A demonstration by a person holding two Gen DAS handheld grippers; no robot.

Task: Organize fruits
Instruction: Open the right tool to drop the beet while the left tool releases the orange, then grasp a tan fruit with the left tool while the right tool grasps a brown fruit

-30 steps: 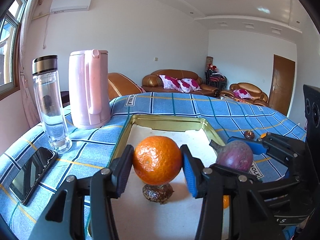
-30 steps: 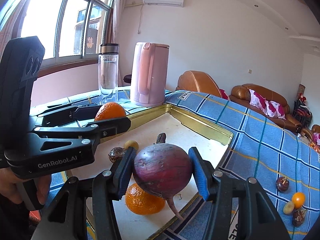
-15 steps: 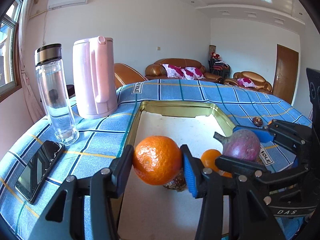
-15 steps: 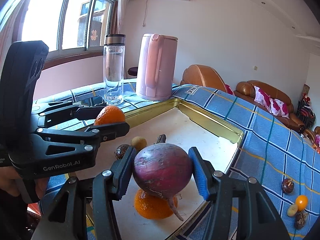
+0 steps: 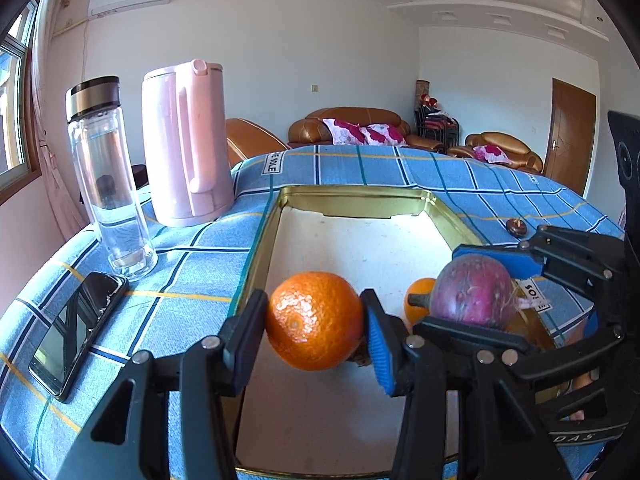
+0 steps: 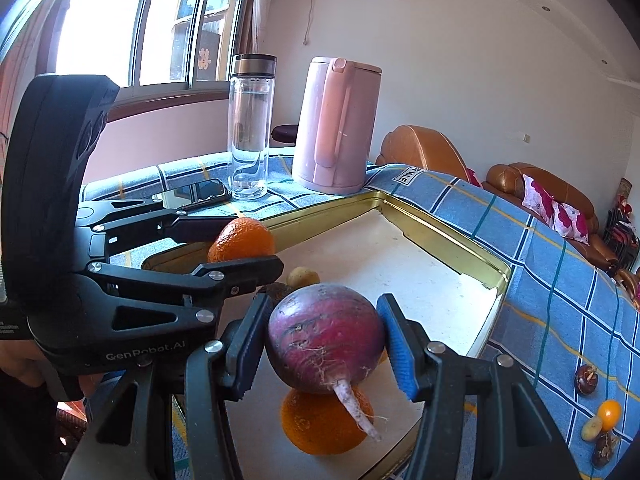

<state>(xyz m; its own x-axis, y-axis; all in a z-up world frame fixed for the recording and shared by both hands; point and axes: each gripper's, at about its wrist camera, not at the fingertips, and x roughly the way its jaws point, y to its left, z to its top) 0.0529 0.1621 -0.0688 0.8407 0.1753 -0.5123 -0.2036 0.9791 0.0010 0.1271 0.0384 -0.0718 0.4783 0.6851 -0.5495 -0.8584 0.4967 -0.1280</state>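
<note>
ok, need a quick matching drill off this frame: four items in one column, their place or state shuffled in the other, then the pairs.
Items
1. orange
2. purple radish
3. phone
4. pink kettle

Place or state
A. lying flat on the blue checked cloth beside the clear bottle
B. held between the fingers of the right gripper
C. standing upright on the cloth behind the tray
D. held between the fingers of the left gripper

Pairs: 1-D, 2-B, 3-A, 4-C
</note>
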